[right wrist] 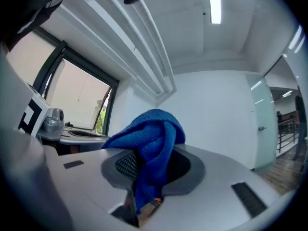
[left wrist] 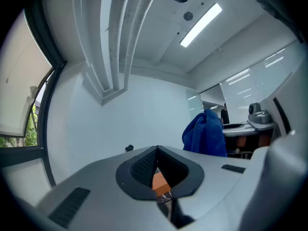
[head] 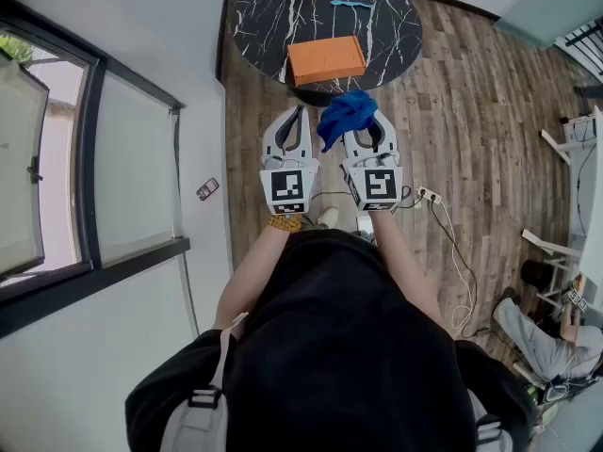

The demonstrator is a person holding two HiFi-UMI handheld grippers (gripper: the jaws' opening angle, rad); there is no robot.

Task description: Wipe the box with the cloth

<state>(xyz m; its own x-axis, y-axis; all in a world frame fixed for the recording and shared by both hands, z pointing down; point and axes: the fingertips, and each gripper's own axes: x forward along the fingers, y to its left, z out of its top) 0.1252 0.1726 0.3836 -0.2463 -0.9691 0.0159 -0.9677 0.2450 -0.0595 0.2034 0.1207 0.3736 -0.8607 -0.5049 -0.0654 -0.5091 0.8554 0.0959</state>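
An orange box (head: 326,59) lies flat near the front of a round black marble table (head: 273,12). Both grippers are held level side by side, short of the table's edge. My right gripper (head: 366,121) is shut on a blue cloth (head: 345,116), which bunches above the jaws and hangs between them (right wrist: 151,143). My left gripper (head: 298,111) is shut with nothing in it. In the left gripper view a sliver of the orange box (left wrist: 159,181) shows through its jaw gap, and the cloth (left wrist: 204,134) rises at the right.
A light blue item (head: 350,4) lies at the table's far side. On the wood floor are a small dark device (head: 207,189) and a power strip with cables (head: 429,196). A window wall (head: 57,158) runs along the left. A person sits at lower right (head: 546,337).
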